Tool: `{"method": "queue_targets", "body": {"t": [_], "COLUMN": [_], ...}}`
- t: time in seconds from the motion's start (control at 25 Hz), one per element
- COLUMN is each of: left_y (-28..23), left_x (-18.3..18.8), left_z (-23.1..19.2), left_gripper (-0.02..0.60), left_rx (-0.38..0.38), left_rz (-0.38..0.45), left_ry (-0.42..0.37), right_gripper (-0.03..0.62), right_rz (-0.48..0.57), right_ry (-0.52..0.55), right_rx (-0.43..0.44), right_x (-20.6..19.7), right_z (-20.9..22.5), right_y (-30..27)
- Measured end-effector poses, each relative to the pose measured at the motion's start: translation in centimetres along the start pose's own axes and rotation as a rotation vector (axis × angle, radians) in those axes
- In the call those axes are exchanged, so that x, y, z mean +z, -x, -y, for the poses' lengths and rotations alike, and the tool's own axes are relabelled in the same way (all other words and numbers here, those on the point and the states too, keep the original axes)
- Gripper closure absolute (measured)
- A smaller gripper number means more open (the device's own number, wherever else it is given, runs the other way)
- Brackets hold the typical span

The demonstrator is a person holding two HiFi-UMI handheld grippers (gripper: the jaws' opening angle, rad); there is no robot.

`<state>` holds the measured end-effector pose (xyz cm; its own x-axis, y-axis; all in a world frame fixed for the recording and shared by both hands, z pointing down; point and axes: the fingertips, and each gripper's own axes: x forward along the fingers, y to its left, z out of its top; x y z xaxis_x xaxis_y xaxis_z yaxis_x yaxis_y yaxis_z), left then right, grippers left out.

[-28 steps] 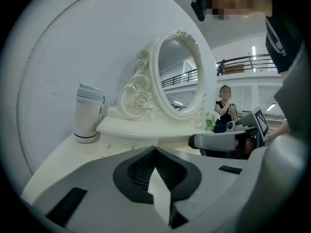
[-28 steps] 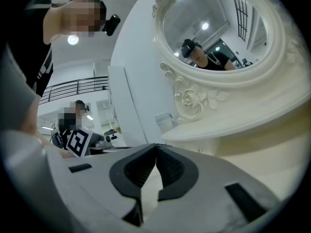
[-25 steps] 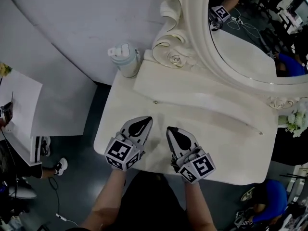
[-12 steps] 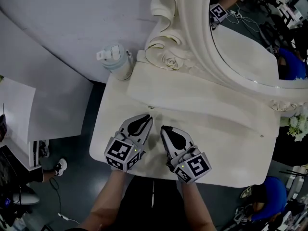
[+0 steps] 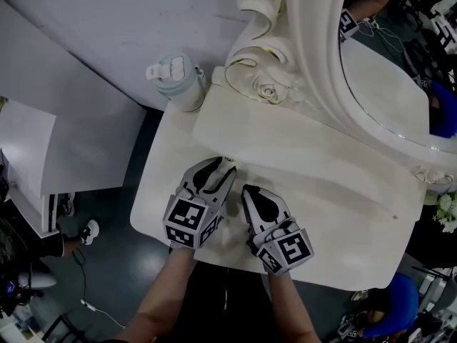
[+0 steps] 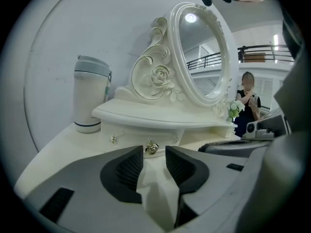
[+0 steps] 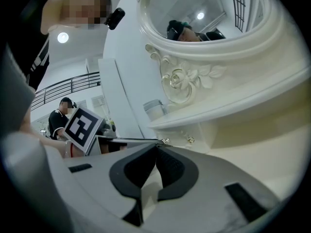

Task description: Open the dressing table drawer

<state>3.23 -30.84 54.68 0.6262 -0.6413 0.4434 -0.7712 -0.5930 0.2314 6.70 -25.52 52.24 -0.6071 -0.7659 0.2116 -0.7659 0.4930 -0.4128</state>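
Note:
The cream dressing table [image 5: 343, 220] carries an oval mirror [image 5: 385, 70] over a raised shelf. Under that shelf is the small drawer front with a metal rose knob [image 6: 151, 148]. My left gripper [image 5: 218, 164] points at that drawer front, and its jaws have just been opening. In the left gripper view the gripper [image 6: 154, 151] is open and the knob shows in the gap just beyond the tips, untouched. My right gripper [image 5: 251, 190] rests beside it over the tabletop. Its jaws [image 7: 155, 147] are shut on nothing.
A pale lidded bottle [image 5: 177, 83] stands at the table's back left corner, beside the carved rose scroll [image 5: 268, 91]. A second, smaller knob [image 6: 112, 139] sits left of the rose knob. White flowers [image 5: 448, 209] stand at the far right. A person stands beyond the table's right end [image 6: 248, 101].
The left gripper's jaws have spread apart and it has edged forward towards the shelf front. The right gripper has shifted slightly and stays shut.

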Motion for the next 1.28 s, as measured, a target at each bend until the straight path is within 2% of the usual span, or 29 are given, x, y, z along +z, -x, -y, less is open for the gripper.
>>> {"method": "queue_targets", "body": {"t": [0.12, 0.4, 0.64, 0.8, 1.0, 1.28], "left_y": [-0.5, -1.8, -1.8, -1.8, -1.7, -1.1], "left_x": [0.0, 0.2, 0.1, 0.1, 0.0, -0.4], "left_z": [-0.3, -0.4, -0.9, -0.7, -0.7, -0.5], "left_gripper": [0.4, 0.4, 0.44, 0.463, 0.468, 0.469], "left_rx": [0.014, 0.056, 0.112, 0.108, 0.095, 0.083], "left_rz": [-0.012, -0.02, -0.032, -0.037, -0.025, -0.036], "left_ry": [0.013, 0.009, -0.009, -0.014, 0.035, 0.037], "right_gripper": [0.588, 0.588, 0.588, 0.588, 0.588, 0.588], "right_rz": [0.003, 0.019, 0.02, 0.023, 0.03, 0.03], "right_ry": [-0.01, -0.001, -0.006, -0.009, -0.031, -0.038], "right_rx": [0.004, -0.003, -0.005, -0.012, -0.024, -0.031], "right_x": [-0.1, 0.0, -0.2, -0.1, -0.2, -0.3], "right_z": [0.0, 0.6, 0.7, 0.8, 0.9, 0.8], "right_y": [0.0, 0.3, 0.9, 1.2, 1.8, 2.3]}}
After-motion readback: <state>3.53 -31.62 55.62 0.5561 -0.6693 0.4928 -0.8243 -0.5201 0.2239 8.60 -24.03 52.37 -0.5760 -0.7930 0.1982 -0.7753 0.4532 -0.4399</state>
